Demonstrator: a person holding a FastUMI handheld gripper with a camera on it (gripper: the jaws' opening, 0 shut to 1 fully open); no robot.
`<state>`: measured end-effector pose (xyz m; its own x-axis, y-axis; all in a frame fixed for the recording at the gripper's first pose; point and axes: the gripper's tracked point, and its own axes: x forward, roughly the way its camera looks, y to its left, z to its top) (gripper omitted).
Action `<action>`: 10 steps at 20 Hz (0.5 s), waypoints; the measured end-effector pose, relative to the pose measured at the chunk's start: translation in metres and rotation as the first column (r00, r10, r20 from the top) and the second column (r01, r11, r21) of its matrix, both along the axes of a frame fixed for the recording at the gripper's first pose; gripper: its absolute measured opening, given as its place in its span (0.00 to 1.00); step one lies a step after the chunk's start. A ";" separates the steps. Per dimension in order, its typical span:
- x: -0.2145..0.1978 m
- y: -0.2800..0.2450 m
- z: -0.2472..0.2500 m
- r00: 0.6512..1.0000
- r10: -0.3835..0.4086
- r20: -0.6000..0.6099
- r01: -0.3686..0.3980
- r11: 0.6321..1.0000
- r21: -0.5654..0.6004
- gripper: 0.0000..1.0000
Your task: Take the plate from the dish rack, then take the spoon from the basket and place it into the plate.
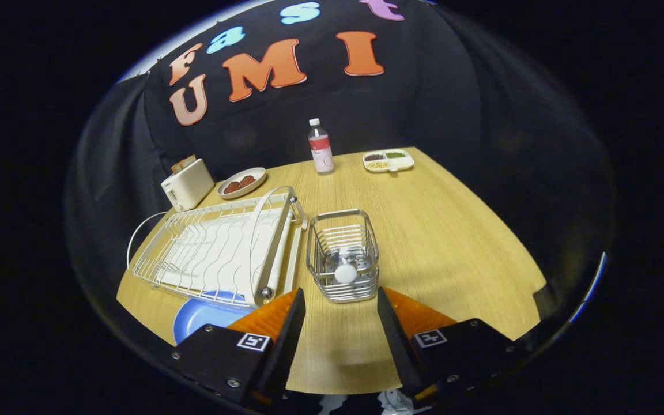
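Gripper (340,300) fingers spread wide, nothing between them, hovering over table (453,242). Wire basket (343,256) just ahead, white spoon (345,272) inside (bowl end toward camera). Blue plate (202,317) flat on table beside left finger, touching dish rack (217,248).

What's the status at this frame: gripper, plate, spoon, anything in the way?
Gripper open, holding nothing. Blue plate on table beside dish rack. Spoon in wire basket, just ahead of fingers. Nothing in the way.
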<state>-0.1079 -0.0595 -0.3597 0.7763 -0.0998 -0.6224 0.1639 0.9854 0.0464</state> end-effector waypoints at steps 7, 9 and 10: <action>0.027 -0.001 0.000 0.998 0.043 0.043 -0.041 0.997 -0.065 0.44; 0.028 0.005 -0.007 0.998 0.061 -0.001 -0.061 0.998 -0.032 0.33; 0.031 0.003 -0.006 0.998 0.062 0.000 -0.062 0.998 -0.029 0.28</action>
